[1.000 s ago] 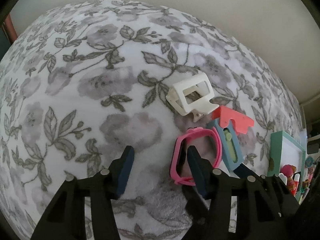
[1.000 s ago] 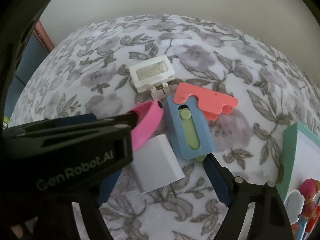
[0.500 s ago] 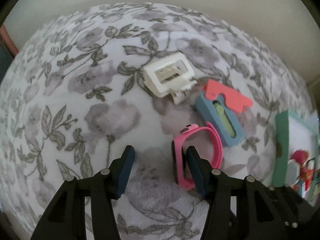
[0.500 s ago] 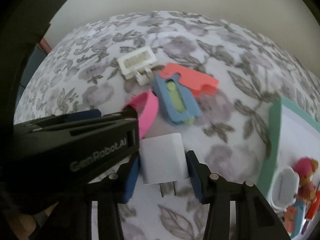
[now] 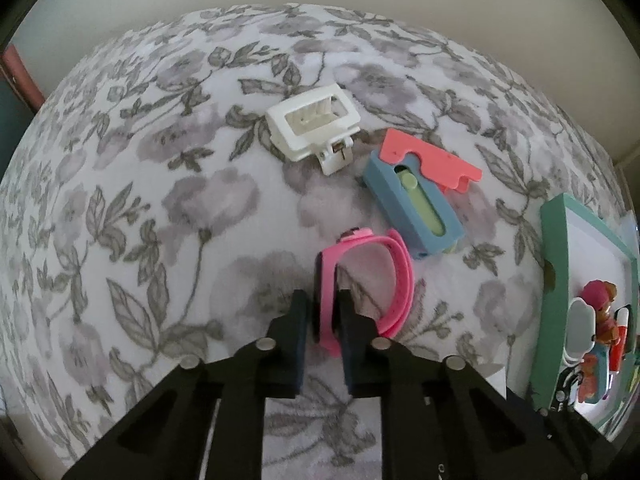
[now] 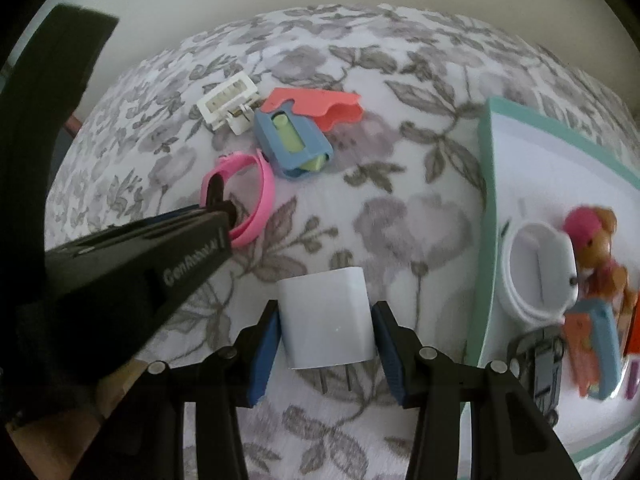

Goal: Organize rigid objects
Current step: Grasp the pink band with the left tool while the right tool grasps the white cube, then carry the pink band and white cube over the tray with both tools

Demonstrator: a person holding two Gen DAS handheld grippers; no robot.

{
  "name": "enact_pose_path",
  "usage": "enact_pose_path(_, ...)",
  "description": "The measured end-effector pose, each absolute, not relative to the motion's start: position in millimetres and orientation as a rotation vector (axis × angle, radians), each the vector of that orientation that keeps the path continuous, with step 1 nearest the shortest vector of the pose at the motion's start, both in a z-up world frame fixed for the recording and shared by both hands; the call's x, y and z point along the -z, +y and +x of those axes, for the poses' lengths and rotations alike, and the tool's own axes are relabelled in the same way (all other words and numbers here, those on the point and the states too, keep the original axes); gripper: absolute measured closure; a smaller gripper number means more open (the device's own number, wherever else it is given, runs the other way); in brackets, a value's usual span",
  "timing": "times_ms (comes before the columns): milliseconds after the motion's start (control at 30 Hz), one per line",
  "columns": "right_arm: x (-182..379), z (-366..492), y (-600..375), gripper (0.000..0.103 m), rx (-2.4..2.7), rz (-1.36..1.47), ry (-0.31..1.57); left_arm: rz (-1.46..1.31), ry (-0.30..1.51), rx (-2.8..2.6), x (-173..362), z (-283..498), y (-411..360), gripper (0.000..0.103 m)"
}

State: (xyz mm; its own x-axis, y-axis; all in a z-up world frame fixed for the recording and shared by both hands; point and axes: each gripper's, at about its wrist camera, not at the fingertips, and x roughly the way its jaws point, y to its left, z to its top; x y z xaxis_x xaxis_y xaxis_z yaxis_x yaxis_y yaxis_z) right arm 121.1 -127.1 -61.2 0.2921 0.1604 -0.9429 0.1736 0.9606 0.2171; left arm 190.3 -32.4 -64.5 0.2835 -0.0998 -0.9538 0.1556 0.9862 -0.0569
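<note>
My left gripper (image 5: pixel 322 304) is shut on the pink wristband (image 5: pixel 396 280), pinching its thick end, with the band's loop lying on the flowered cloth. The right wrist view shows the same grip from the side, the left gripper (image 6: pixel 224 210) clamped on the wristband (image 6: pixel 264 192). My right gripper (image 6: pixel 325 314) is shut on a white charger plug (image 6: pixel 326 332), whose two metal prongs point back toward me. A teal-rimmed tray (image 6: pixel 486 200) lies just right of the charger.
On the cloth beyond the wristband lie a white claw clip (image 5: pixel 312 124), a blue case with a green slider (image 5: pixel 416 208) and a coral plastic piece (image 5: pixel 432 160). The tray (image 5: pixel 554 248) holds a white round case (image 6: pixel 536 272), a doll (image 6: pixel 596 240) and a toy car (image 6: pixel 540 360).
My left gripper's jaws closed on the pink wristband. My right gripper closed on the white charger and carried it right, nearer the tray; both views shifted the same way.
</note>
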Motion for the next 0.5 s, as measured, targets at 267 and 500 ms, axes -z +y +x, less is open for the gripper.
enact_pose_path(267, 43, 94, -154, 0.054, 0.044, 0.375, 1.268, -0.053, 1.314, 0.147, 63, 165, -15, 0.091)
enact_pose_path(500, 14, 75, -181, 0.054, 0.095, 0.394, 1.207, -0.090, 1.269, 0.172, 29, 144, -19, 0.091)
